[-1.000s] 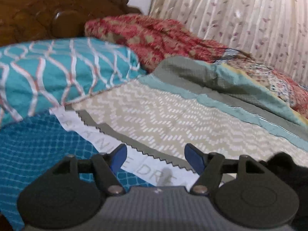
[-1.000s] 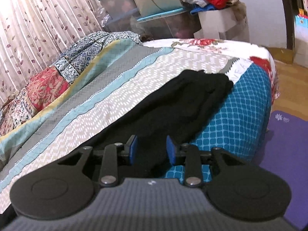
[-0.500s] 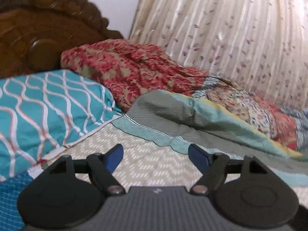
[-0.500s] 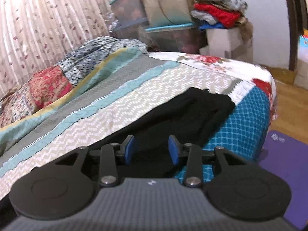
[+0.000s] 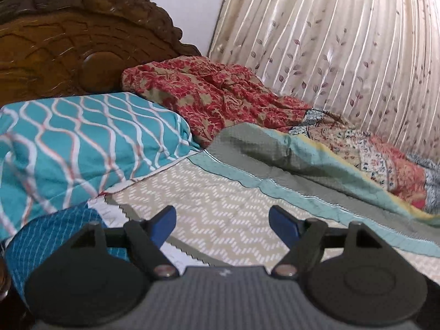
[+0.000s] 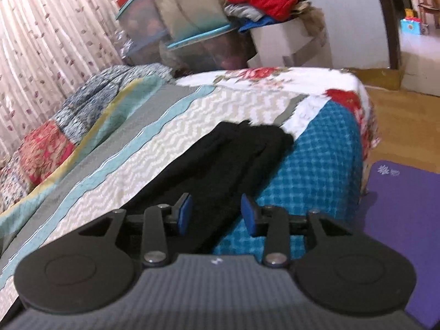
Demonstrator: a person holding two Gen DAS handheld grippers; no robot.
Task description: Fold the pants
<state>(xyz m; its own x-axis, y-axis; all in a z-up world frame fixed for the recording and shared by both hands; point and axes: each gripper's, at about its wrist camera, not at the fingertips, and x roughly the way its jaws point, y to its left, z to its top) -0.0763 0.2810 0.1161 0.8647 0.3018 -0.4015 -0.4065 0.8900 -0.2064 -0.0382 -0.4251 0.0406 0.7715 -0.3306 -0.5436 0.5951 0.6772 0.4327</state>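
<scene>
Black pants point(image 6: 220, 162) lie lengthwise on the bed's patterned cover point(image 6: 154, 143), legs side by side, their far end near the foot of the bed. My right gripper point(image 6: 216, 214) is open and empty, held just above the near part of the pants. My left gripper point(image 5: 222, 221) is wide open and empty, above the zigzag cover point(image 5: 220, 200) near the pillows. No pants show in the left wrist view.
A teal patterned pillow point(image 5: 82, 143) and a red floral cloth point(image 5: 220, 99) lie by the carved wooden headboard point(image 5: 68, 35). A curtain point(image 5: 343, 41) hangs along the far side. Storage boxes and stacked clothes point(image 6: 261, 2) stand beyond the bed. A purple mat point(image 6: 404, 220) lies on the floor.
The left gripper's view tilted up toward the headboard, then settled lower; the dark pants edge left its view. The right gripper rose slightly and its jaws opened a little wider.
</scene>
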